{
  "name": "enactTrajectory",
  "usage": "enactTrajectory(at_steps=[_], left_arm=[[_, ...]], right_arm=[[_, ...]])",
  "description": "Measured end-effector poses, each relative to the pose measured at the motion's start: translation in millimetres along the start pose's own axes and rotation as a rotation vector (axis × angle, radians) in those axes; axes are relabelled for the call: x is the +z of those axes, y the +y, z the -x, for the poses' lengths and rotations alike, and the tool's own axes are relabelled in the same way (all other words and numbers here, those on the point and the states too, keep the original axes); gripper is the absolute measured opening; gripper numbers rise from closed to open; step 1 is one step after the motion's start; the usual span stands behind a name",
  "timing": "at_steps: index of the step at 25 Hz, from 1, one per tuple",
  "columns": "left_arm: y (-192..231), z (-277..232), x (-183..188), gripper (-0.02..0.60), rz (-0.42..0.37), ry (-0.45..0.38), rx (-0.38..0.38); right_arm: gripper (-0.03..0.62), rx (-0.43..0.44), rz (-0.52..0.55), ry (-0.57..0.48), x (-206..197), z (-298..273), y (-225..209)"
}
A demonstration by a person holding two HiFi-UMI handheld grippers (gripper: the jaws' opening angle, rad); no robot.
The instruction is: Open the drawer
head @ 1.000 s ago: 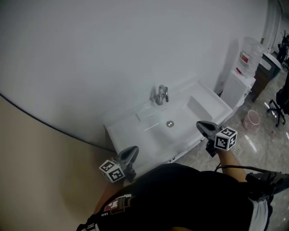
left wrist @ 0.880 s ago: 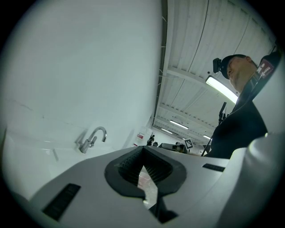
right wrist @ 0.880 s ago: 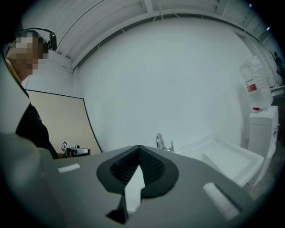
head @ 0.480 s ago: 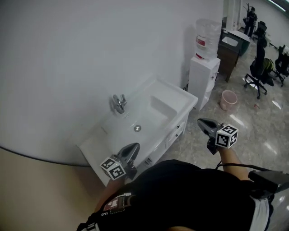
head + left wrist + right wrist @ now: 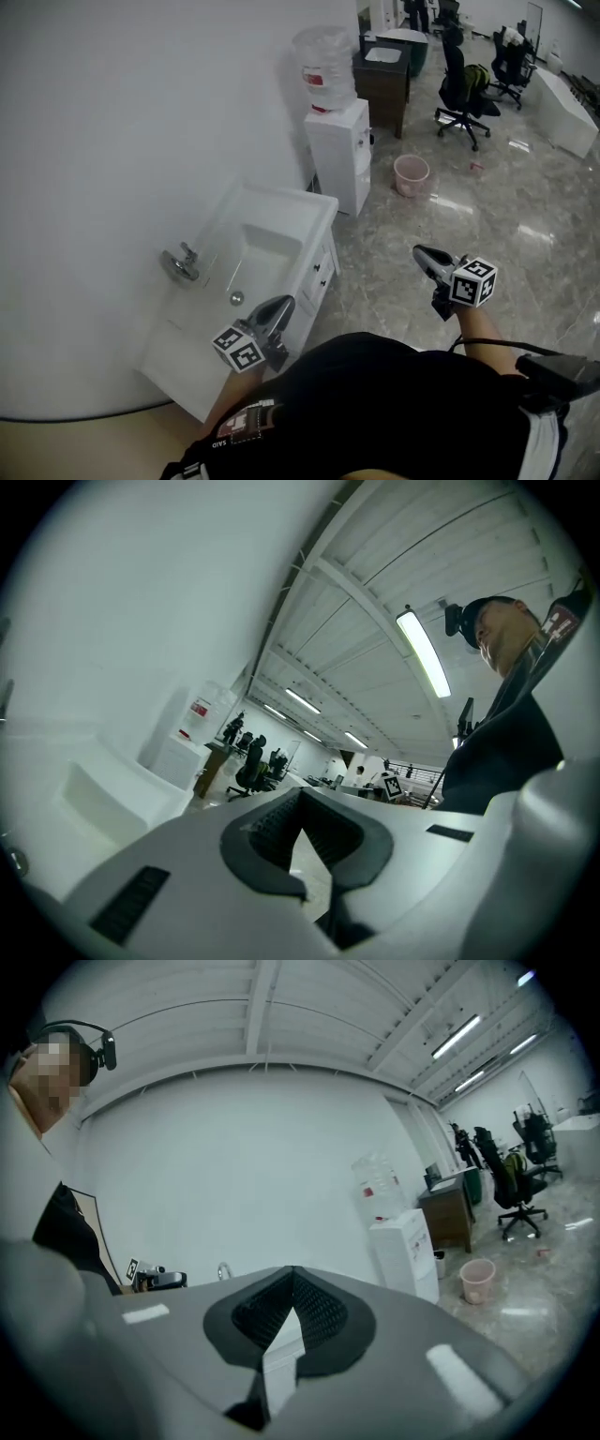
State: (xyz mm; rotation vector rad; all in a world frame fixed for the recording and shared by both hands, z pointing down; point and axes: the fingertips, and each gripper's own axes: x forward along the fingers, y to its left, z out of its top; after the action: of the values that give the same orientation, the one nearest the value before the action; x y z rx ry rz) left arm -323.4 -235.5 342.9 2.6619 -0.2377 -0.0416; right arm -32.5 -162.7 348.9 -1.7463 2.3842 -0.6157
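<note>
The white sink cabinet (image 5: 246, 217) stands against the wall at the left of the head view. Its drawer fronts (image 5: 317, 277), with small dark knobs, face the room. My left gripper (image 5: 284, 302) hovers over the cabinet's near front corner, shut and empty. My right gripper (image 5: 419, 250) hangs over the marble floor to the cabinet's right, well apart from it, also shut with nothing in it. In the left gripper view the jaws (image 5: 298, 797) meet, with the sink basin (image 5: 98, 794) off to the left. In the right gripper view the jaws (image 5: 292, 1275) are together too, with the faucet (image 5: 223, 1269) just past them.
A white water dispenser (image 5: 339, 155) stands right of the sink, a pink bucket (image 5: 411, 174) on the floor beside it. Further back are a dark desk (image 5: 382, 75) and office chairs (image 5: 461, 89). My own dark-clothed body fills the bottom of the head view.
The head view has swung right: the sink cabinet slid from centre to the left, and its drawer fronts, the dispenser and the open floor came into sight. Both grippers stayed shut.
</note>
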Motion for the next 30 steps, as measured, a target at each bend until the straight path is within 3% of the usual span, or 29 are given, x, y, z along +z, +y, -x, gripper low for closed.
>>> enactTrajectory(at_steps=[8, 16, 25, 30], left_arm=[[16, -75, 5, 0.0, 0.032, 0.084, -0.229], [50, -108, 19, 0.0, 0.082, 0.119, -0.417], [85, -127, -1, 0.0, 0.172, 0.171, -0.457], [77, -148, -7, 0.0, 0.123, 0.177, -0.427]], right_arm=[[0.002, -0.213, -0.019, -0.062, 8, 38, -26], [0.002, -0.379, -0.006, -0.092, 28, 29, -22], [0.001, -0.409, 0.018, -0.074, 44, 0, -25], [0.002, -0.369, 0.039, -0.093, 57, 13, -45]])
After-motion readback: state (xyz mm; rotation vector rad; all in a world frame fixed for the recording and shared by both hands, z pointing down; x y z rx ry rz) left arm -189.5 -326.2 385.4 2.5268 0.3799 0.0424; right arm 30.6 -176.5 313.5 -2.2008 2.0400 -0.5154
